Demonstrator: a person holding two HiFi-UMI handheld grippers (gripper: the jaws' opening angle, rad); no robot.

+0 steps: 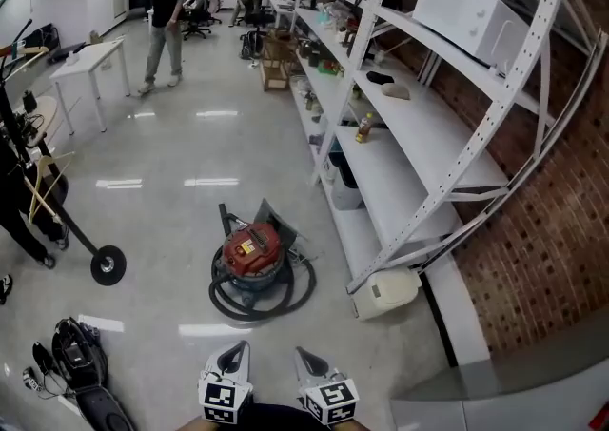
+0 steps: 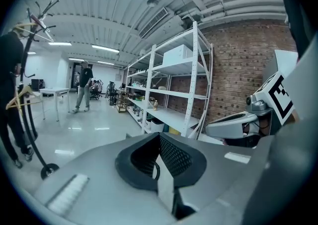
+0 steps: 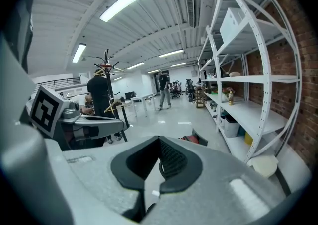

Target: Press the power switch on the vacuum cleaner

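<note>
The vacuum cleaner (image 1: 252,253) is a red drum on the glossy floor, with a black hose (image 1: 285,298) coiled around its base. I cannot make out its power switch from here. Both grippers are held low and close together, well short of it. My left gripper (image 1: 233,353) and right gripper (image 1: 306,359) point towards the vacuum. In its own view, the left gripper (image 2: 159,142) has its jaws closed together with nothing between them. The right gripper (image 3: 159,145) looks the same, and a sliver of the red vacuum (image 3: 190,139) shows just past its jaws.
White metal shelving (image 1: 409,125) runs along the brick wall on the right, with a white appliance (image 1: 385,292) on the floor at its foot. A coat stand's wheeled base (image 1: 108,264) and a black bag (image 1: 72,355) lie to the left. A person (image 1: 166,20) stands far off beside a white table (image 1: 86,63).
</note>
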